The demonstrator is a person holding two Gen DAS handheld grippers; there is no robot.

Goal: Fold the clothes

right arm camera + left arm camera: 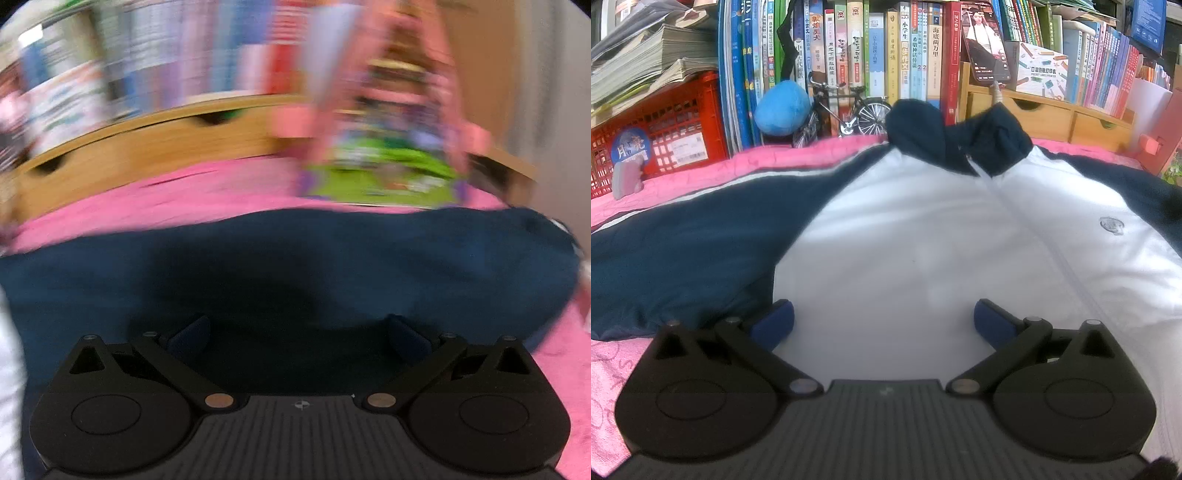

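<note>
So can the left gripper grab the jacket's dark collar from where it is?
Probably yes: the left gripper is open over the jacket's white front, and only flat cloth lies before the collar, though it's farther off.

left claw (882, 317) and right claw (299, 334) both level, jaws spread wide, gripping nothing.

the jacket (923, 229) is smooth cloth with a faint sheen on its white front and matt navy sleeves, and it lies on a pink quilted cloth (798, 155) with a soft, slightly crinkled texture. the left tongs (882, 321) are matt black plastic with ribbed housing, dull metal pivot pins and blue rubbery pads (775, 325). far off stand a red plastic lattice crate (665, 136), pale unvarnished wooden drawers (1052, 114), glossy paper book spines (894, 59) and a shiny metal model bicycle (849, 114).
</note>
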